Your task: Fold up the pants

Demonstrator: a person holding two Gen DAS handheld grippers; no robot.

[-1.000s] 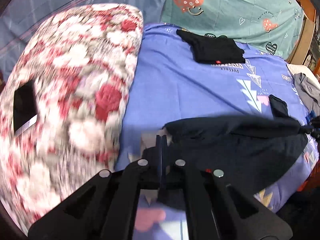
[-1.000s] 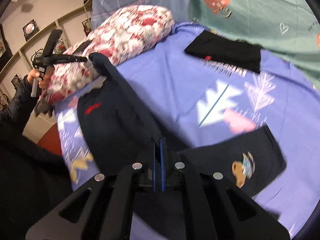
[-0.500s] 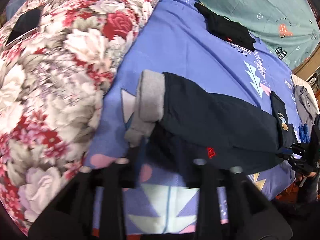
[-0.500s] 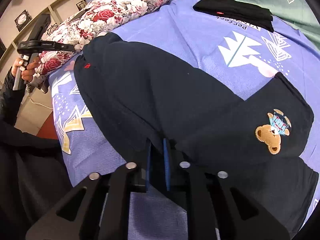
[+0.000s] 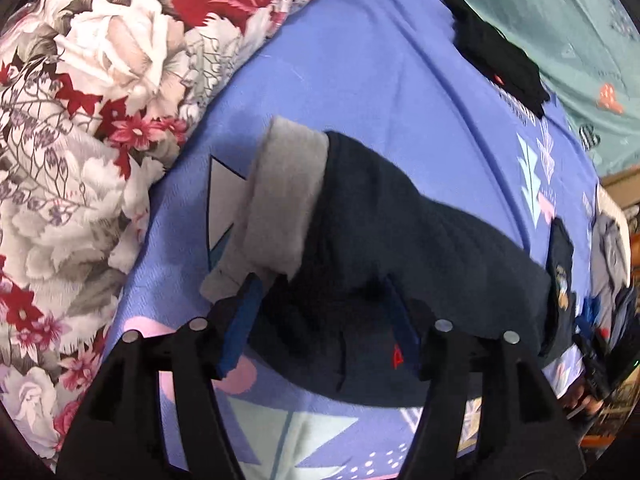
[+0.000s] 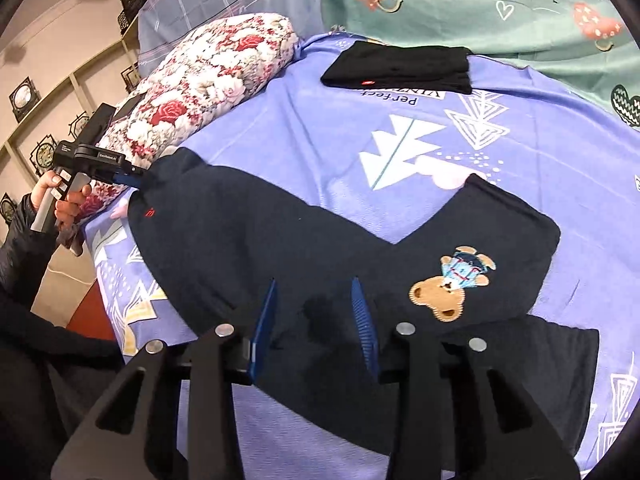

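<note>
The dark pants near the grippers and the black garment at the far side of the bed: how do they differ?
The dark pants lie spread wide, showing a bear patch; the black garment is a compact folded rectangle without a patch. The pants look navy, the garment black. Both rest on the purple sheet.

1 dark pants (image 6: 256, 240), 1 folded black garment (image 6: 400, 66), 1 floral pillow (image 6: 208, 80), 2 tongs (image 6: 316, 312).

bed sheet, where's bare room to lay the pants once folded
Largest bare patch of purple sheet: between the floral pillow, the folded black garment and the dark pants. A smaller patch lies right of the bear patch, toward the teal blanket. The near edge is crowded by the pants and both open tongs.
</note>
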